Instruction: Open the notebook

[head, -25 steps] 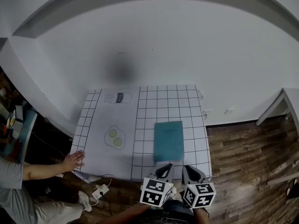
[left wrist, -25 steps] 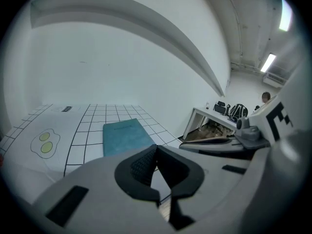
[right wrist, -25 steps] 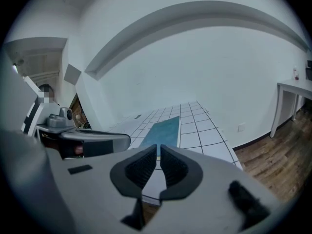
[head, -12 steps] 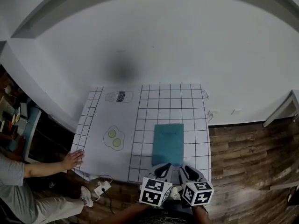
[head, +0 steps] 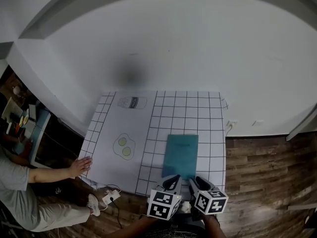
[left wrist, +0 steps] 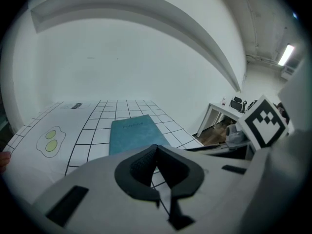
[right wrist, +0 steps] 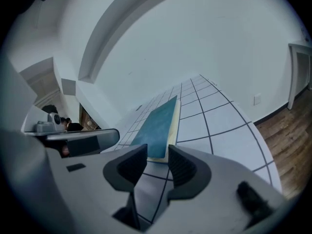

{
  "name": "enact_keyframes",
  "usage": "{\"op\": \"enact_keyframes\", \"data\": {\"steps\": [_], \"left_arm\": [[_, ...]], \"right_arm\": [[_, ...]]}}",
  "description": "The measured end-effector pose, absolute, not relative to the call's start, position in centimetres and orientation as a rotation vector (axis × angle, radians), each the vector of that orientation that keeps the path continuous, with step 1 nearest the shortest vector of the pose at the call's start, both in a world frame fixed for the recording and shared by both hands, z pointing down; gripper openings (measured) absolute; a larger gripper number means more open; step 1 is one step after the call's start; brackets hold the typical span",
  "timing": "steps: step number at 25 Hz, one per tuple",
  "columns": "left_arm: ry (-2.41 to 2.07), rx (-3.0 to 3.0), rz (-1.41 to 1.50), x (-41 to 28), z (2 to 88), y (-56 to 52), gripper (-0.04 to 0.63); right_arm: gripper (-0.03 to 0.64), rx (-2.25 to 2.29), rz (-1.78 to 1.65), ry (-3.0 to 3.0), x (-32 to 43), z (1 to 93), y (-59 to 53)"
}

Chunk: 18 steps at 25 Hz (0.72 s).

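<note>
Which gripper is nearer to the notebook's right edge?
Right. The right gripper, its empty jaws just opening, is before the near right corner of the notebook; the left gripper before its near left part.

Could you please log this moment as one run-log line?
notebook: closed, flat on table | left gripper: shut, empty | right gripper: jaws just opening, nothing between

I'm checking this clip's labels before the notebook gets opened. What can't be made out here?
Notebook cover print: too small in the head view, faint in the left gripper view.
Notebook's near end: hidden behind the left tongs in the left gripper view.
Seated person: cut off by the head view's left edge.
</note>
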<state>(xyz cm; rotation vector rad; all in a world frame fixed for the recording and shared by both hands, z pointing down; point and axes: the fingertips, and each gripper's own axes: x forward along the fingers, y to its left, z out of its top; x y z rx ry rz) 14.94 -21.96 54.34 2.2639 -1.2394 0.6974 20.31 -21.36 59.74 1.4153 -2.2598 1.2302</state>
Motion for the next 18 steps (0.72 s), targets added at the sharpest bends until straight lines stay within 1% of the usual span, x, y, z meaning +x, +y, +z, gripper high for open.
{"op": "enact_keyframes", "data": {"steps": [10,18], "left_arm": [[-1.272,2.242,0.672,14.0,54.2,-22.6,0.011],[-1.243,2.251,0.656,12.8,54.2,-23.2,0.01]], "right_arm": [[0.172,1.403,1.311,-2.205,19.9,60.3,-22.5],[0.173,1.428,1.447,-2.122,19.4,60.9,-22.9]]}}
